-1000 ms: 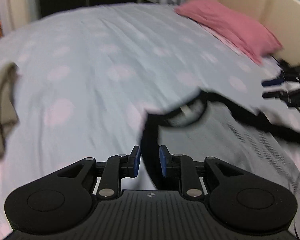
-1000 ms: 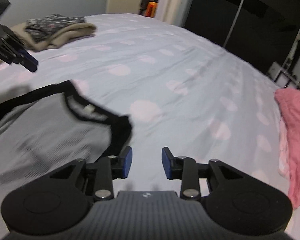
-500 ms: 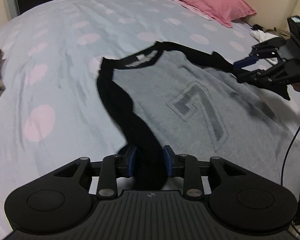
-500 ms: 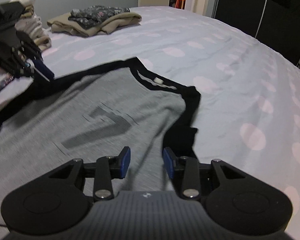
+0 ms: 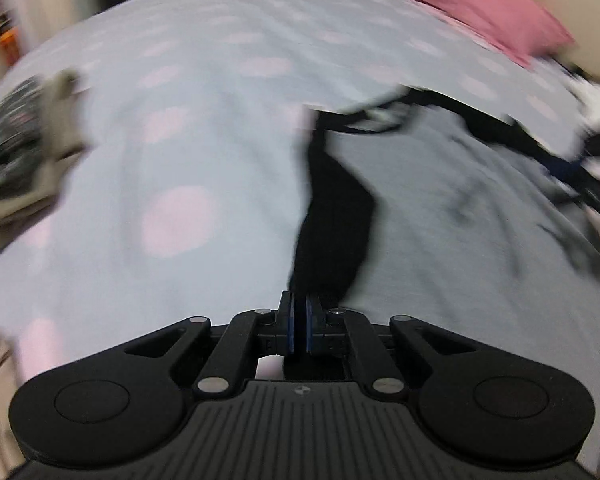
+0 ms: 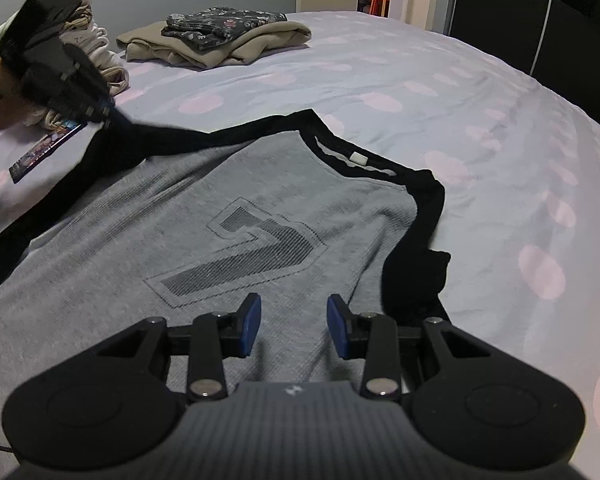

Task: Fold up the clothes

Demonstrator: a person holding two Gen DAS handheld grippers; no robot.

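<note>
The grey shirt (image 6: 204,216) with black sleeves lies face up on the bed (image 6: 480,112), printed numeral showing, collar pointing away from me toward the far side of the bed. It's soft, light knit, no stiffness at all; it sags and ripples wherever it's lifted, so I judge it will drag and bunch instead of sliding as a sheet. Best holds are the doubled places: sleeve cuffs, shoulder seams, collar band.

My left tool (image 5: 299,322) has its pads pinched nearly together on the black sleeve (image 5: 332,216) at the shirt's left side, and the sleeve runs taut from it back to the shoulder. That view is smeared with motion. My right tool (image 6: 294,326) stands wide apart, holding nothing, low over the grey body just inside the shirt's other sleeve (image 6: 416,268), which lies crumpled.

Beyond the shirt's collar, well apart, sits a folded stack of clothes (image 6: 216,40). A pink pillow (image 5: 472,12) lies off past the shirt's right shoulder.
</note>
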